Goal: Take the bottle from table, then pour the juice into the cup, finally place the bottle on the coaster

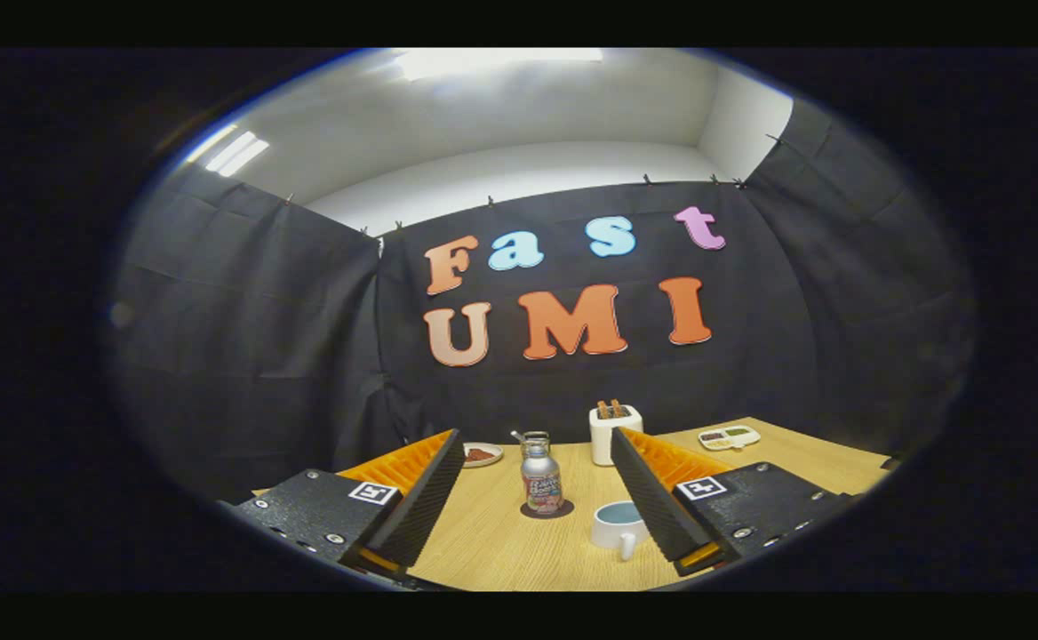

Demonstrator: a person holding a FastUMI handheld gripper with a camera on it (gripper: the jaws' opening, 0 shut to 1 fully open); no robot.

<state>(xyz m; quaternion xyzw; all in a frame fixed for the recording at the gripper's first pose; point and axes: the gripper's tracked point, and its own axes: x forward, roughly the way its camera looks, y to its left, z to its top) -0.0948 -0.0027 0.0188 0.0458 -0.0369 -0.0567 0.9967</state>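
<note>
A small silver bottle (pixel 541 482) with a colourful label stands upright on a dark round coaster (pixel 546 509) on the wooden table (pixel 501 542). A white cup (pixel 618 524) with a handle sits just right of the coaster, close to the right finger. My gripper (pixel 537 462) is open, its two fingers spread wide on either side of the bottle. The bottle stands a little ahead of the fingers and nothing is held between them.
A white toaster (pixel 614 433) with toast in it stands beyond the bottle. A small plate (pixel 482 454) with reddish food lies behind the left finger. A white dish (pixel 729 436) with small compartments rests at the far right of the table. Black cloth walls enclose the booth.
</note>
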